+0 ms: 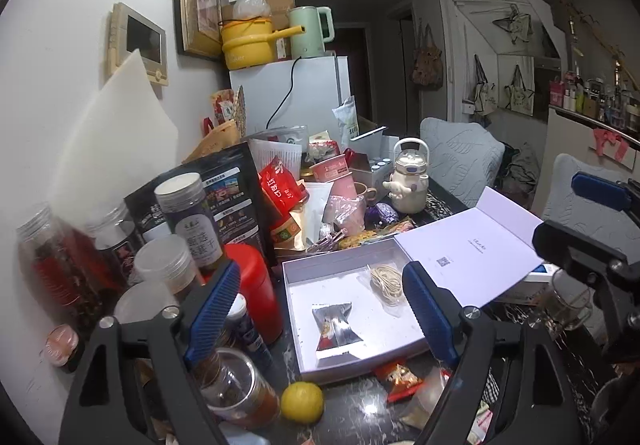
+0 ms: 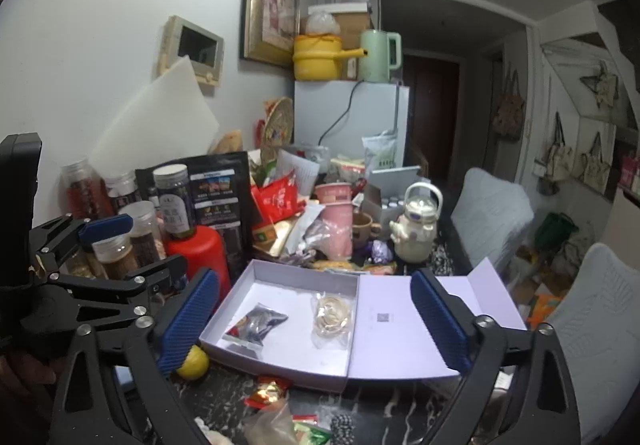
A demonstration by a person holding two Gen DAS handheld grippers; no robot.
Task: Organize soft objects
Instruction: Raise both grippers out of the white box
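An open white box (image 1: 298, 329) (image 2: 352, 345) lies on the dark table, its lid folded out to the right. Inside it lie a silver snack packet (image 1: 337, 329) (image 2: 256, 323) and a clear bag of rubber bands (image 1: 386, 279) (image 2: 332, 315). My left gripper (image 1: 326, 315) is open and empty, hovering over the box's near side. My right gripper (image 2: 316, 321) is open and empty above the box. A red snack packet (image 1: 398, 379) (image 2: 266, 391) lies on the table in front of the box. More small packets (image 2: 308, 425) lie at the near edge.
A yellow lemon (image 1: 302, 401) (image 2: 194, 363) sits by the box's near left corner. Jars and a red canister (image 1: 256, 293) (image 2: 200, 253) crowd the left. Cups, snack bags and a white kettle-shaped bottle (image 1: 408, 181) (image 2: 416, 229) stand behind the box. A glass cup (image 1: 564, 305) stands right.
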